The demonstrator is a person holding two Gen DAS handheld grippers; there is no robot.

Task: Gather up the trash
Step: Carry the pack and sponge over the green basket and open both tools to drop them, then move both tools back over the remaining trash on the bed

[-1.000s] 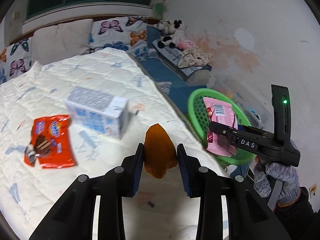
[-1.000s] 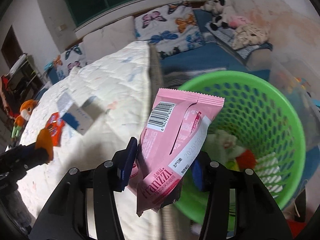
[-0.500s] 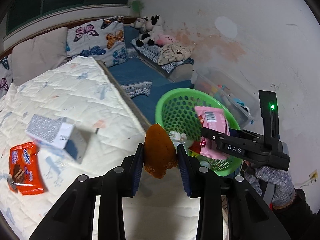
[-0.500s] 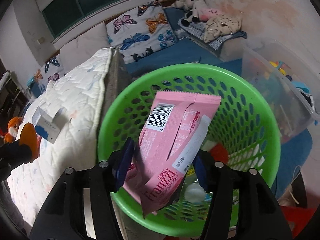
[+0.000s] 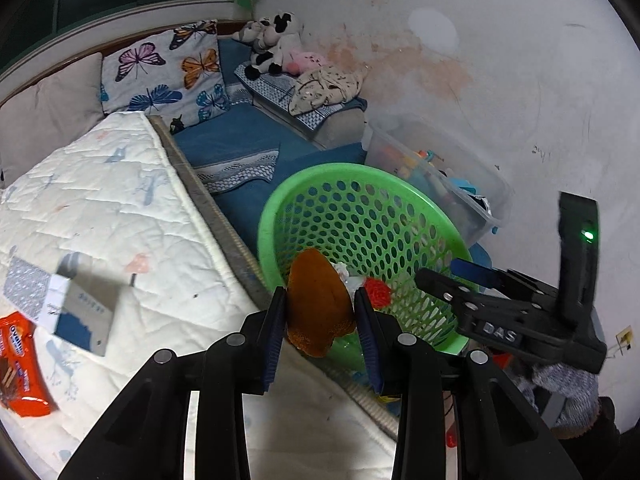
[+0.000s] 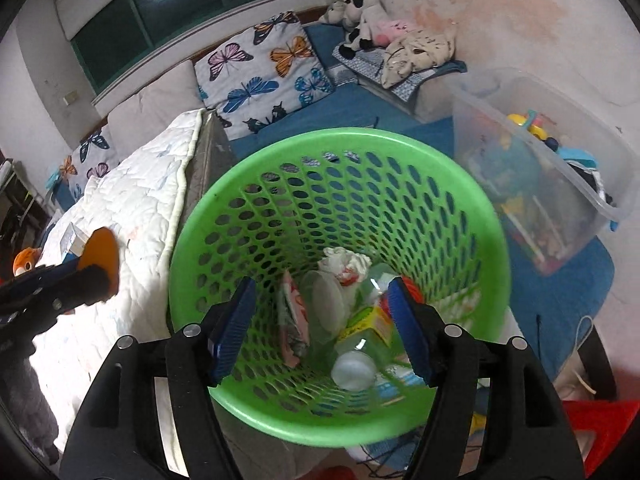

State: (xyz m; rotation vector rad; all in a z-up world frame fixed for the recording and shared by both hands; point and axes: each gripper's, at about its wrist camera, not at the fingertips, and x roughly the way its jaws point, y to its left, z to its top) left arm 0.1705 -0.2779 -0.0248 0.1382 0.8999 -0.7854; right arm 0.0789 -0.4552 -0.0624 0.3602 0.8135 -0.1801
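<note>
Left gripper (image 5: 320, 316) fingers clenched on an orange-brown scrap (image 5: 318, 312) before the green basket (image 5: 280, 204). Right gripper (image 6: 320, 320) fingers released, empty, above the basket; a pink wrapper (image 6: 294, 320) lies below them.

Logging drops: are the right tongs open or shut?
Open. The right tongs stand spread above the green basket with nothing between the pads.

A bright green basket (image 6: 192, 280) is sitting beside a white quilted mattress (image 5: 100, 208), with a butterfly-patterned pillow (image 6: 264, 76) and blue bedding (image 5: 236, 140) lying behind.
</note>
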